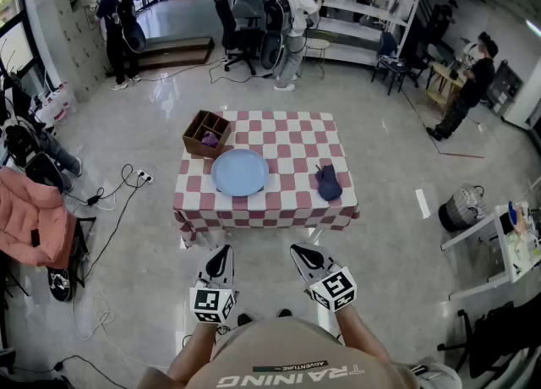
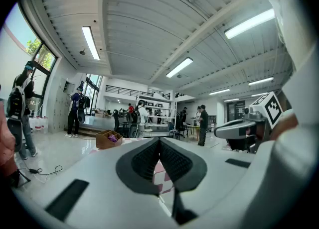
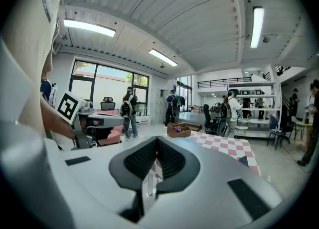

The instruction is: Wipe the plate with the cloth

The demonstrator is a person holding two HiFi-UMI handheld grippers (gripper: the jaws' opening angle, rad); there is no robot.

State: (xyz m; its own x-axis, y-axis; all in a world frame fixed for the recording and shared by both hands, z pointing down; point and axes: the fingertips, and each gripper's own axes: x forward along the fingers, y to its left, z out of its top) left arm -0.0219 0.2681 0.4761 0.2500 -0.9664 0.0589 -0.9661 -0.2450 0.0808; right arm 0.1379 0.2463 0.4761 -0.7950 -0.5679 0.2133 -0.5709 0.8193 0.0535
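Observation:
A light blue plate [image 1: 239, 172] lies on the left half of a red-and-white checked table [image 1: 287, 138]. To its right, near the table's front edge, sits a crumpled dark blue cloth [image 1: 328, 183]. My left gripper [image 1: 224, 251] and right gripper [image 1: 298, 251] hover side by side above the floor, short of the table's near edge. Both are shut with nothing between the jaws. In the right gripper view its shut jaws point over the table toward the plate [image 3: 187, 142] and the cloth [image 3: 242, 161]. In the left gripper view the pads [image 2: 149, 159] meet.
A brown compartment box [image 1: 207, 133] holding a purple item stands at the table's far left corner. Cables and a power strip [image 1: 142, 178] lie on the floor to the left, beside a pink jacket [image 1: 32, 218]. Several people, chairs and shelves stand further back.

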